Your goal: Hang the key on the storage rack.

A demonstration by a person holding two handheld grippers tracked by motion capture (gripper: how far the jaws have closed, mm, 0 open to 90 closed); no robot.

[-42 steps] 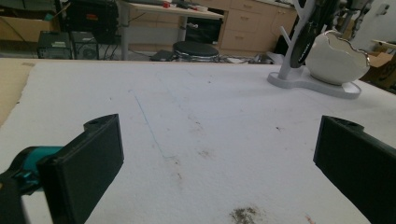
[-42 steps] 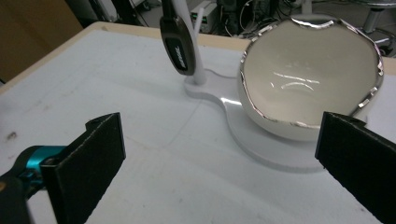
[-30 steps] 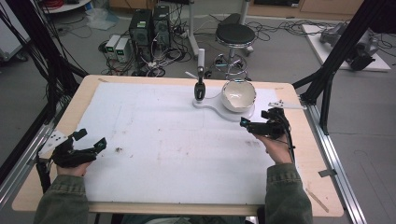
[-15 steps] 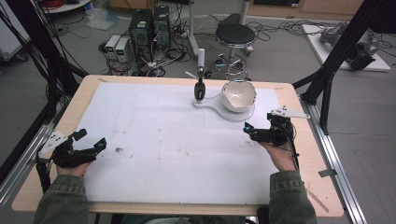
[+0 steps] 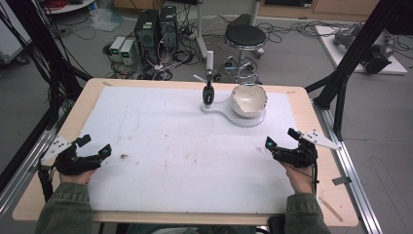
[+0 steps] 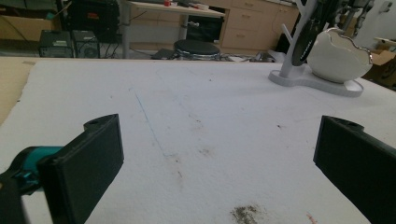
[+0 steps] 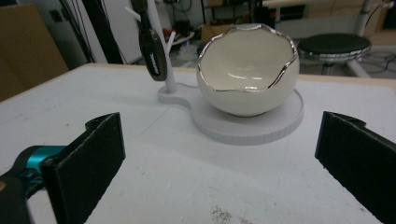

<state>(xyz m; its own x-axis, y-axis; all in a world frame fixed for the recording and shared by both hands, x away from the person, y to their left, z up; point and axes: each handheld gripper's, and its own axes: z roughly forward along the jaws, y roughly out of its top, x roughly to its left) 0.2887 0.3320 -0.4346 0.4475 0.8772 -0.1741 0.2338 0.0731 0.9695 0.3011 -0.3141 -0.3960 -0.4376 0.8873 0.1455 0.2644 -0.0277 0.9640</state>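
Observation:
A white eggshell-shaped bowl (image 5: 249,100) with a silver rim sits on a white stand base (image 5: 220,111) at the far middle of the table. From the stand's white post hangs a slim black object (image 5: 208,92). My right gripper (image 5: 281,138) is open and holds nothing, on the mat nearer than the bowl and to its right. Its own view faces the bowl (image 7: 247,70) and black object (image 7: 153,51) between the spread jaws of the right gripper (image 7: 219,135). My left gripper (image 5: 95,145) rests open and empty at the near left. From the left gripper (image 6: 219,140), the bowl (image 6: 336,56) is far right.
A white mat (image 5: 185,141) with faint stains (image 6: 245,213) covers the wooden table (image 5: 87,95). Black frame struts (image 5: 341,73) rise at the right and left edges. A stool (image 5: 245,36) and computers (image 5: 156,29) stand on the floor beyond the far edge.
My right gripper has drawn back a little from the bowl toward the person and levelled out. The left gripper has stayed put.

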